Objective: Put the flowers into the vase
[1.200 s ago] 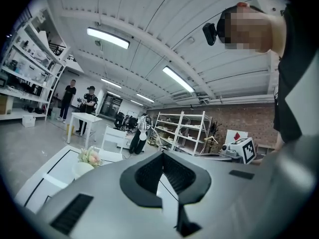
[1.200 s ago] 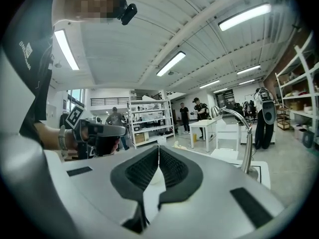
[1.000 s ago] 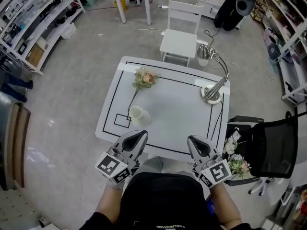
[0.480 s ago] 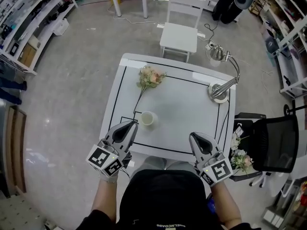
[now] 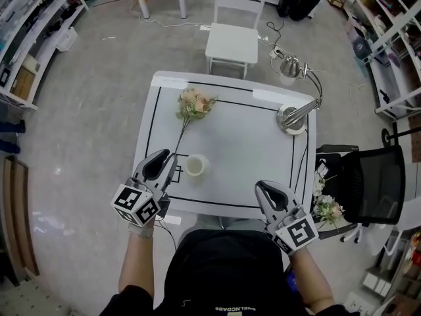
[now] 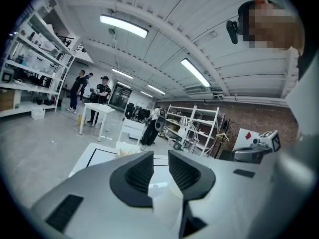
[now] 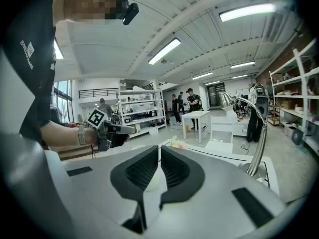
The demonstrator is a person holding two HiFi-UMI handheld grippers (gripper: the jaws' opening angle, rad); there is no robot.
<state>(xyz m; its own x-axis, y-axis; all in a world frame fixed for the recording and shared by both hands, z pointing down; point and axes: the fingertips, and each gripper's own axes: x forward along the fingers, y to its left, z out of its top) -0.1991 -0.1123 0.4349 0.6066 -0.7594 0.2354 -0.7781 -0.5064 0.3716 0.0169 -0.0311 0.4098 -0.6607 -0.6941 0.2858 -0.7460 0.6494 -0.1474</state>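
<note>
White desk (image 5: 230,143) with black border lines, on a workshop floor. The vase (image 5: 195,165) stands upright near the front edge; the flowers (image 5: 195,103) lie beyond it, not in it. The left gripper (image 5: 160,158) is just left of the vase, its fingers newly parted a little and holding nothing. The right gripper (image 5: 264,188) is well to the vase's right, its fingers practically closed and empty. Only the gripper views show the bystanders (image 7: 188,103). The shirt print (image 7: 27,54) is illegible.

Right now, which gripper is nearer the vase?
Left. The left gripper sits beside the vase, jaws just opening, nothing between; the right gripper hangs farther off, to its right.
</note>
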